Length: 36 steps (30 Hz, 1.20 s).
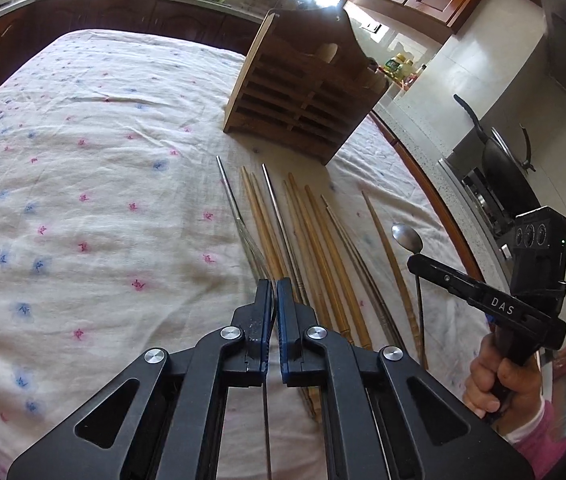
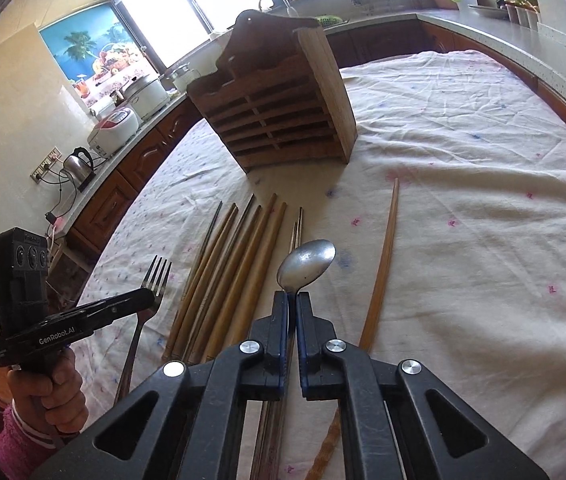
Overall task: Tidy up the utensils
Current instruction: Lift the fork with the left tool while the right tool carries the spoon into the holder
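Observation:
My left gripper [image 1: 274, 285] is shut on a metal fork [image 2: 157, 276], seen edge-on in the left wrist view [image 1: 243, 228] and held above the cloth. My right gripper [image 2: 292, 296] is shut on a metal spoon [image 2: 307, 264], whose bowl sticks out past the fingertips; it also shows in the left wrist view [image 1: 406, 237]. Several wooden and metal chopsticks [image 1: 307, 232] lie side by side on the cloth, also in the right wrist view [image 2: 239, 264]. One wooden chopstick [image 2: 385, 256] lies apart to the right. A slatted wooden utensil holder [image 1: 303, 88] stands behind them [image 2: 279, 120].
The table is covered by a white flowered cloth [image 1: 83, 160]. Kitchen counters surround it, with a stove and pan [image 1: 499, 168] on the right and a kettle [image 2: 79, 164] and rice cookers [image 2: 115, 128] on the left.

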Each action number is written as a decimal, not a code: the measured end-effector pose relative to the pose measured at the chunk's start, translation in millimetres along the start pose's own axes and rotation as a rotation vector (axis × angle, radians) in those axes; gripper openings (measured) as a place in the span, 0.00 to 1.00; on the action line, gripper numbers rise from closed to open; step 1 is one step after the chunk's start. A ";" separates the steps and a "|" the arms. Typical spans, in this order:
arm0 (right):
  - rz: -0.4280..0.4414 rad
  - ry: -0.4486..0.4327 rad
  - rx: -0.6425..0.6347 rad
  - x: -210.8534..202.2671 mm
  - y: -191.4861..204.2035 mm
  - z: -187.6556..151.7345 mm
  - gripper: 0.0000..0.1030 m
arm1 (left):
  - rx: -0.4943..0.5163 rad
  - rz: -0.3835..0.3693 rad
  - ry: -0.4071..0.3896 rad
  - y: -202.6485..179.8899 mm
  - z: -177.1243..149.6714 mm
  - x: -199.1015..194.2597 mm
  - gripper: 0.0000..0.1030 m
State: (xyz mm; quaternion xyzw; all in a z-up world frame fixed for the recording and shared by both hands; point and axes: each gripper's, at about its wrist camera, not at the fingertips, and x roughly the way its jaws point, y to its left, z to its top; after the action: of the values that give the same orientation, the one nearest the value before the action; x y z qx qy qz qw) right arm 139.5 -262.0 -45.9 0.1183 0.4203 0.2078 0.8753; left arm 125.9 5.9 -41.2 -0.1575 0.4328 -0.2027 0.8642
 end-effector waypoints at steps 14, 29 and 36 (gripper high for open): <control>-0.010 -0.231 -0.029 -72.8 23.1 22.8 0.02 | 0.024 -0.062 -0.206 -18.1 20.3 -75.8 0.02; -0.058 -0.285 -0.085 -72.2 31.0 49.6 0.02 | 0.026 -0.059 -0.280 -15.8 49.2 -85.0 0.02; -0.077 -0.330 -0.115 -75.6 35.8 78.0 0.02 | 0.043 -0.052 -0.334 -20.2 83.8 -86.2 0.02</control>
State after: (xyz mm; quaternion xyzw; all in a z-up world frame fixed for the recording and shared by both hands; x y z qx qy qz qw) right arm 148.9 -267.9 67.9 0.0843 0.2627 0.1758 0.9450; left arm 142.8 38.5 75.1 -0.1817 0.2746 -0.2050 0.9217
